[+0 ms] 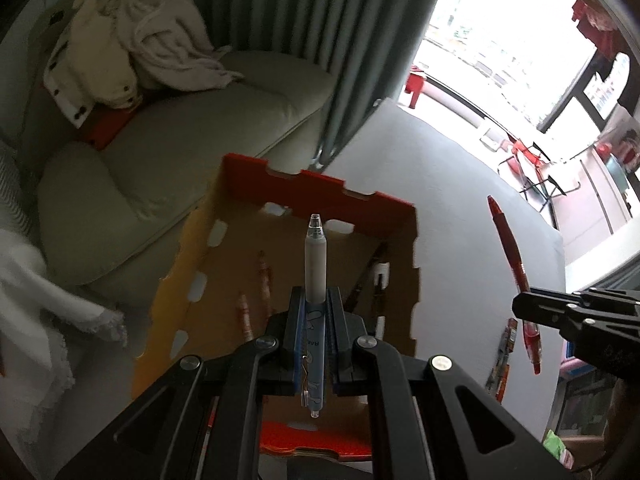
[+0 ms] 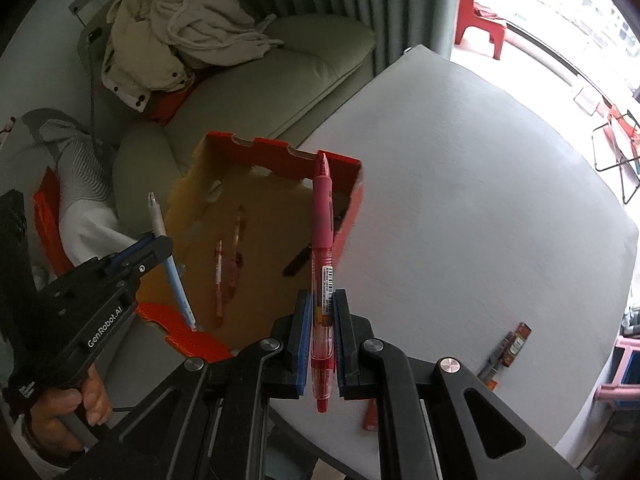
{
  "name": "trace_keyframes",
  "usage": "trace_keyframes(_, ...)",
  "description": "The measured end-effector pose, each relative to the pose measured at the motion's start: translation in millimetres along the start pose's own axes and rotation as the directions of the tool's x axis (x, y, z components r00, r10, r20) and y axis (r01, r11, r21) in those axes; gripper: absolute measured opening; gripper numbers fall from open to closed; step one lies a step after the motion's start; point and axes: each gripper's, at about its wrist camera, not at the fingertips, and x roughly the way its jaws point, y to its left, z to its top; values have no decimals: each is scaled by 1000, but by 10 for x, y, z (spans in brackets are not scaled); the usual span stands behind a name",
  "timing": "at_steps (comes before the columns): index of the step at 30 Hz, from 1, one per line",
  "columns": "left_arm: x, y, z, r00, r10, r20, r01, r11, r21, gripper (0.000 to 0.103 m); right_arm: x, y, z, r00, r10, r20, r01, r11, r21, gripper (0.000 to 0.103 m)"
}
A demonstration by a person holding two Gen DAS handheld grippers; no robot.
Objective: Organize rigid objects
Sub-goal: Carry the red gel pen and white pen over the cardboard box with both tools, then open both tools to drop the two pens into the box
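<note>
Left gripper (image 1: 313, 320) clamped on a pale blue pen (image 1: 315, 264), tip pointing away, held over the open cardboard box (image 1: 400, 216). Right gripper (image 2: 323, 320) clamped on a red pen (image 2: 323, 216), beside the box's right wall. Several pens (image 2: 228, 264) lie on the box floor. Box sits at the white surface (image 2: 480, 200) edge; two small items (image 2: 508, 350) rest near its corner.

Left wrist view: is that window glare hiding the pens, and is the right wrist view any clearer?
Left wrist view: window blown out, box interior dim, pens inside soft, held pale pen sharp. Right wrist view: milder glare, red pen and table evenly lit, edges bent by fisheye.
</note>
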Motion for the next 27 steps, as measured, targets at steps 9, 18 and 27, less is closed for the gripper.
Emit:
trace_keyframes(9, 196, 171, -62, 998, 34, -51, -36, 999, -37, 10, 351, 303, 121, 996, 45, -78, -49, 998, -49, 11)
trace_keyframes(18, 688, 195, -50, 988, 61, -143, -64, 998, -12, 10, 876, 508, 182, 983, 80, -165, -91, 994, -59, 11)
trace_keyframes(27, 1425, 192, -138, 940, 136, -312, -122, 991, 63, 70, 1477, 479, 164, 961, 30, -275, -44, 998, -45, 12)
